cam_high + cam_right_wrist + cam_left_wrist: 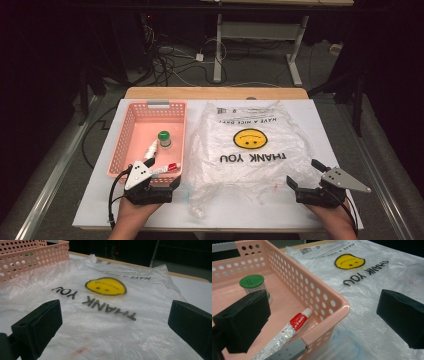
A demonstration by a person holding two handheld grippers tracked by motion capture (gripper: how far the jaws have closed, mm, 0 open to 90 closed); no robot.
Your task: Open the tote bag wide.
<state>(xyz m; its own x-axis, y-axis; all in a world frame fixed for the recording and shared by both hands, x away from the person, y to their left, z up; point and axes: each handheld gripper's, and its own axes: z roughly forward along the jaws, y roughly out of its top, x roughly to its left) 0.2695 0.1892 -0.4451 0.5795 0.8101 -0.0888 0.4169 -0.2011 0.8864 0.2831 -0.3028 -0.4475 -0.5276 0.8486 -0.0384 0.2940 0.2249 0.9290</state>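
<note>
- Basket (131, 131) first, at the far left: pink, perforated, holding a green-capped bottle (164, 138), a small white tube (151, 148) and a red-and-white tube (287, 333), which lies against the near wall.
- Left gripper (150, 186) hovers at the basket's near right corner with jaws spread wide and nothing between them; I hold no item yet.
- Bag (250, 150) lies flat and crumpled just right of the basket, its smiley print upside down to me, its mouth seemingly at my near edge.
- Right gripper (312, 181) waits at the bag's near right corner, jaws equally wide and empty.
- I judge this the start of bagging: next I need one jaw under the film's edge to lift it open.
</note>
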